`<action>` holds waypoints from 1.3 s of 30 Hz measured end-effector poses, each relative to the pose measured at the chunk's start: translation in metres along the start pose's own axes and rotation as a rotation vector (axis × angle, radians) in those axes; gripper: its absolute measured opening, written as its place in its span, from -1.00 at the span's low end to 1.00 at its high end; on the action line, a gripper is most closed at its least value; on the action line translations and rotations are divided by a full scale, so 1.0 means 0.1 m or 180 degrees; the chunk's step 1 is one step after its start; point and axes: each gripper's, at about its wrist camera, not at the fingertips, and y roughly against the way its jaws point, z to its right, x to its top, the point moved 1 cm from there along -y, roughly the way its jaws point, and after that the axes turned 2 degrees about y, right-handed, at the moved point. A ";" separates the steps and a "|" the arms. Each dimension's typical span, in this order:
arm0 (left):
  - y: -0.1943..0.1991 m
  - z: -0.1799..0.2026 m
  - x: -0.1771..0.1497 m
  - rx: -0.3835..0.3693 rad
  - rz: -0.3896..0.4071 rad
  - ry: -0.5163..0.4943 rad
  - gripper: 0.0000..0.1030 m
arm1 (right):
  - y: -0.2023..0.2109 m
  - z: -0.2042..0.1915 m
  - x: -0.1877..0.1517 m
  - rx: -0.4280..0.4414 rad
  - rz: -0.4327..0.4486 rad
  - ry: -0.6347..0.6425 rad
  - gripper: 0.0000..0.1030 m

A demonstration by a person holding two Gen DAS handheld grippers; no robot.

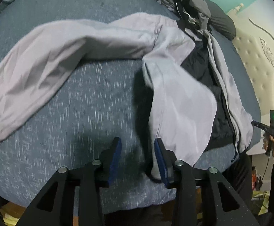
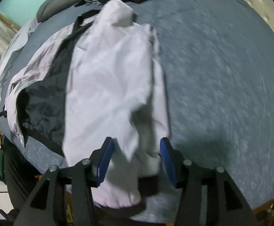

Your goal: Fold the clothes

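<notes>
One thin grey jacket [image 1: 182, 101] lies unzipped near the bed's [image 1: 91, 98] front edge, one sleeve flung wide. Left tongs [image 1: 138, 160] spread, empty; right tongs [image 2: 135, 160] spread astride a folded sleeve. Light, limp, likely slippery, it looks best pinched at cuffs or hem. Behind, one dark clothes heap [image 1: 184, 1].

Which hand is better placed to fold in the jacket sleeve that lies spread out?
Left, probably. The light grey jacket has its spread-out sleeve lying across the blue bedspread in the left gripper's view; the right gripper hangs over the already folded side.
</notes>
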 end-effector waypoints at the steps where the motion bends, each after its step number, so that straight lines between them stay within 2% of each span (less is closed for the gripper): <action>1: -0.02 0.00 -0.04 -0.0015 -0.0018 -0.0009 -0.17 | 0.00 0.06 -0.04 0.0003 -0.0002 -0.0045 0.05; 5: -0.17 0.08 -0.13 -0.0021 -0.0148 -0.0101 -0.15 | -0.05 0.19 -0.14 0.0016 -0.0059 -0.0195 0.05; 9: -0.32 0.18 -0.19 0.0020 -0.0259 -0.0205 -0.13 | -0.15 0.17 -0.18 0.0047 -0.0171 -0.0195 0.05; 20: -0.46 0.30 -0.09 -0.0052 -0.0177 -0.0168 -0.16 | -0.38 0.17 -0.19 0.0257 -0.0302 -0.0293 0.06; 22: -0.45 0.32 -0.07 -0.0056 -0.0147 -0.0178 -0.29 | -0.42 0.16 -0.19 0.0272 -0.0307 -0.0284 0.06; 24: -0.44 0.36 -0.06 -0.0094 -0.0131 -0.0190 -0.64 | -0.47 0.15 -0.20 0.0288 -0.0313 -0.0280 0.05; 25: -0.44 0.38 -0.06 -0.0090 -0.0121 -0.0203 -0.66 | -0.48 0.15 -0.20 0.0311 -0.0311 -0.0284 0.01; 26: -0.43 0.42 -0.05 -0.0076 -0.0126 -0.0238 -0.74 | -0.50 0.15 -0.20 0.0335 -0.0308 -0.0287 -0.14; 28: -0.41 0.48 -0.04 -0.0039 -0.0126 -0.0304 -0.85 | -0.50 0.12 -0.22 0.0363 -0.0291 -0.0255 -0.29; 30: -0.38 0.55 -0.04 -0.0003 -0.0129 -0.0369 -0.88 | -0.47 0.08 -0.23 0.0386 -0.0286 -0.0216 -0.73; 33: -0.22 0.65 0.00 0.0045 -0.0127 -0.0462 -0.90 | -0.33 0.04 -0.24 0.0387 -0.0307 -0.0140 -0.82; 39: 0.24 0.80 0.00 0.0093 -0.0098 -0.0607 -0.90 | 0.04 -0.15 -0.26 0.0471 -0.0338 0.0081 -0.84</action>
